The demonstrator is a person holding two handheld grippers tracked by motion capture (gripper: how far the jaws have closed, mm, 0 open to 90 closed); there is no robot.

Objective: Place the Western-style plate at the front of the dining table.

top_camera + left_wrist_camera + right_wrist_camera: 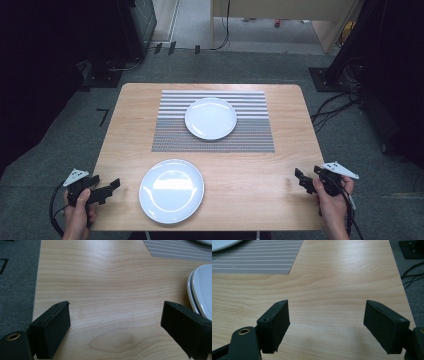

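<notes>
Plates are what I am working with: one white plate (171, 190) sits on bare wood at the lower centre of the high view, close to the near edge of the table (280, 185), and a second white plate (210, 118) rests on a striped grey placemat (170, 135) in the upper middle. The two plates are well apart and nothing lies on either.

My left gripper (111, 187) hovers at the lower left, just off the table's left edge, pointing toward the near plate. My right gripper (300, 177) hovers at the lower right, over the table's right edge. Both sets of jaws stand wide apart and hold nothing.

I judge this to be the very start of the work: neither plate is touched. The near plate is closest to my left gripper, so the next move likely calls for bringing that gripper in low and level so one jaw slips under the rim and the other closes above it. A thin, smooth rim could slide out, so the grip should be well seated.

The left gripper view adds something the high view cannot: the near plate's rim (197, 290) at the right edge, showing a dark line under the lip, just beyond the right jaw. The right gripper view shows the placemat's corner (262, 262) and a sliver of the far plate (222, 244) at the upper left, with bare wood between its jaws.
</notes>
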